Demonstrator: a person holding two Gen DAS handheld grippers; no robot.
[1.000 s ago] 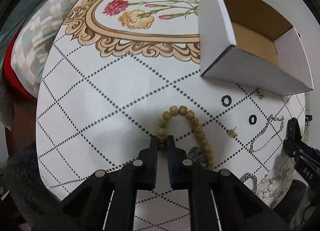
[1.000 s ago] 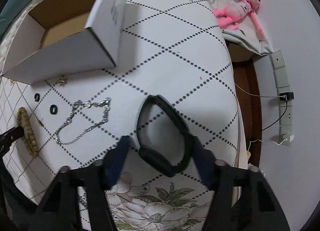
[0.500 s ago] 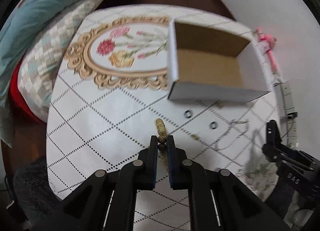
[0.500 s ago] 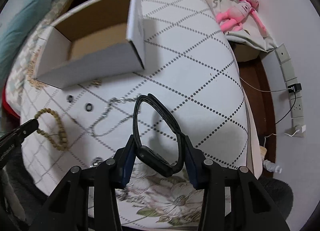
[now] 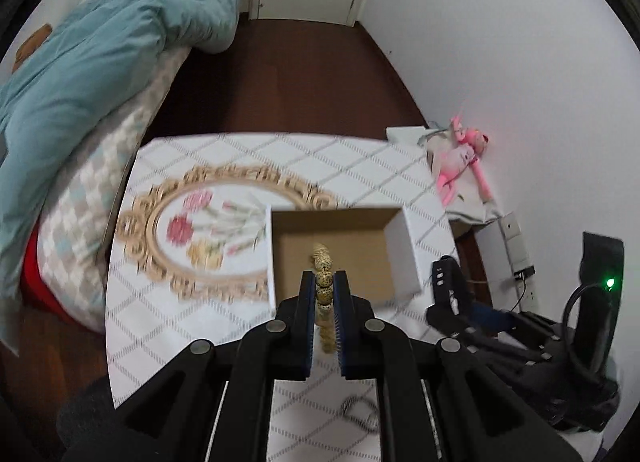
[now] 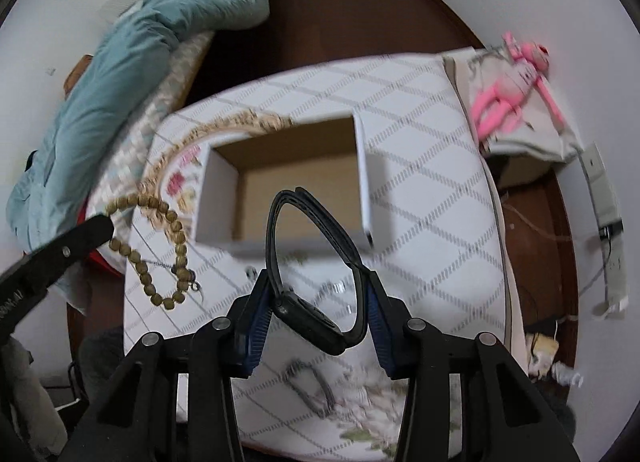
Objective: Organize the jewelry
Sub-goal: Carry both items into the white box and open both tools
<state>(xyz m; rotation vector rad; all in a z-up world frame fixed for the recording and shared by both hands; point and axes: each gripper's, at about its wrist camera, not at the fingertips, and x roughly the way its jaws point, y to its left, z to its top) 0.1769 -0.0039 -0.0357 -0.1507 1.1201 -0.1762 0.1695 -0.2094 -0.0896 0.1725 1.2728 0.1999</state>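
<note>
My left gripper is shut on a wooden bead bracelet and holds it high above the table, over the near side of the open cardboard box. In the right wrist view the bracelet hangs as a loop from the left gripper. My right gripper is shut on a black wristband, lifted above the table in front of the box. The right gripper with the band also shows in the left wrist view.
A silver chain lies on the patterned tablecloth near the front edge, also seen in the left wrist view. Small pieces lie just before the box. A bed with a blue quilt stands left, a pink toy right.
Both grippers rose well above the table, carrying the bead bracelet and the black wristband up and toward the box. The views now look down from much higher.
</note>
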